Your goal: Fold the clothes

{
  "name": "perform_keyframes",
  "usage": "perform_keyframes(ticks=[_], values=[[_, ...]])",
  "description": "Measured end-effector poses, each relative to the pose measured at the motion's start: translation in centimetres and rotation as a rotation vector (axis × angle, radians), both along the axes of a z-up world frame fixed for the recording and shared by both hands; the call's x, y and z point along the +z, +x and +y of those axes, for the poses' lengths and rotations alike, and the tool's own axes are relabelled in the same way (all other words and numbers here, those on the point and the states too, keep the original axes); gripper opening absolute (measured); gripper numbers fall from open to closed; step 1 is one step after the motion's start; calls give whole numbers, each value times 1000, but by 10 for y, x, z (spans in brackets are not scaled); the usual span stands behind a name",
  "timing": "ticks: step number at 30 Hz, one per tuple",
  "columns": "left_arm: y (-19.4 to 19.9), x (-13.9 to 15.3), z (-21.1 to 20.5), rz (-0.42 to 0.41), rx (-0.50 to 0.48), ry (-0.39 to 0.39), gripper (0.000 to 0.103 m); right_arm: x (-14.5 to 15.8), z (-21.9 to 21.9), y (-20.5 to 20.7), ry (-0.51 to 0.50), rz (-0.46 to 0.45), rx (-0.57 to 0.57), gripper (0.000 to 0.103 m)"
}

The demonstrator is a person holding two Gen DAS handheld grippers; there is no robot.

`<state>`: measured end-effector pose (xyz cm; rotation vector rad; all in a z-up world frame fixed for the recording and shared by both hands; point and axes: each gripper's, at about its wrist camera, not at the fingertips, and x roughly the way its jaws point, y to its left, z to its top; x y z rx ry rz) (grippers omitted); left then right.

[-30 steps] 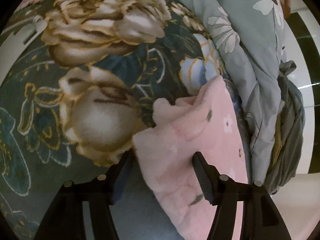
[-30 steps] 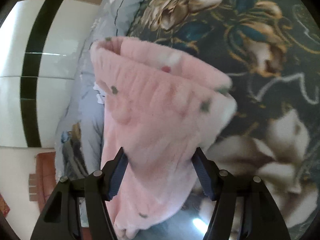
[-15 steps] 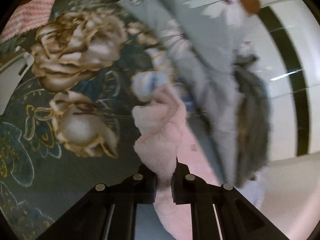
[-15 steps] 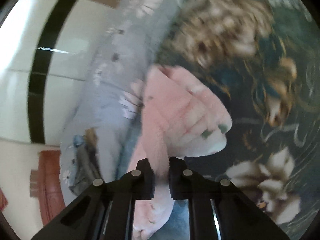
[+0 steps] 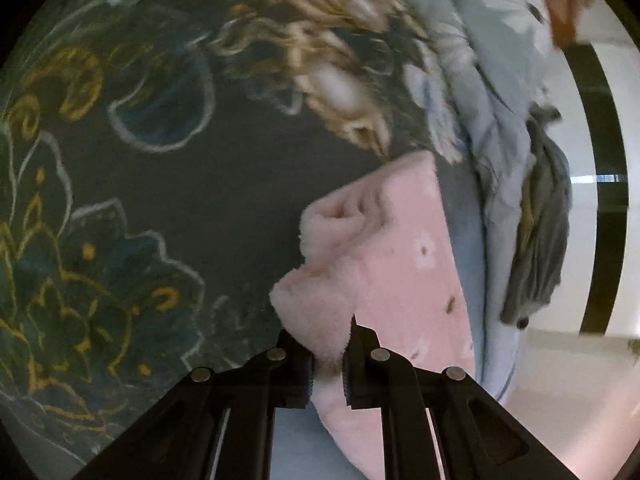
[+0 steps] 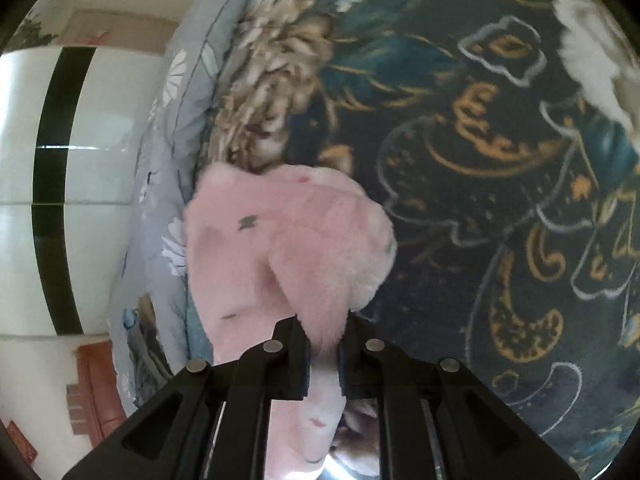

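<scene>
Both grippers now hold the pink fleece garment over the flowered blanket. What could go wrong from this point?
1. The left gripper and the right gripper each pinch only a small bunch of the pink fleece garment; the plush fabric may slip out when pulled.
2. The garment hangs crumpled and doubled, so the fold may come out uneven.
3. The grey-blue quilt lies right beside it and might get dragged along.

A home bedroom: a bed under a dark floral blanket (image 5: 168, 208), a grey-blue daisy-print quilt (image 5: 496, 92) bunched along its edge, glossy white floor tiles (image 6: 92, 168) with black bands, and reddish wooden furniture (image 6: 96, 388) beside it.
</scene>
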<state>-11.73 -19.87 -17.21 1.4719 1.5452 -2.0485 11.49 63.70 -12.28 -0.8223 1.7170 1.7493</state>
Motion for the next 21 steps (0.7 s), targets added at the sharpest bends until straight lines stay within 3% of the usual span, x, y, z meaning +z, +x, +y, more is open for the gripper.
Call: perform_keyframes(ticks=[2,5,10,13,17,21], values=[[-2,-3,-2,-6,16,18,12,2,-3,-6,18,-26,22,12],[-16,5,4,-9,-45,-31,13,9,-6,-10,29,-64,56,16],[-24,5,7,-17,-127,-79,29,32,-18,-1,94,-188,102,32],[-12,10,1,24,-135,-82,35,51,-40,5,154,-294,131,33],[-5,13,-2,99,-143,-107,36,79,-90,-22,308,-404,327,33],[8,16,1,138,-159,-185,35,104,-170,-120,431,-363,610,35]])
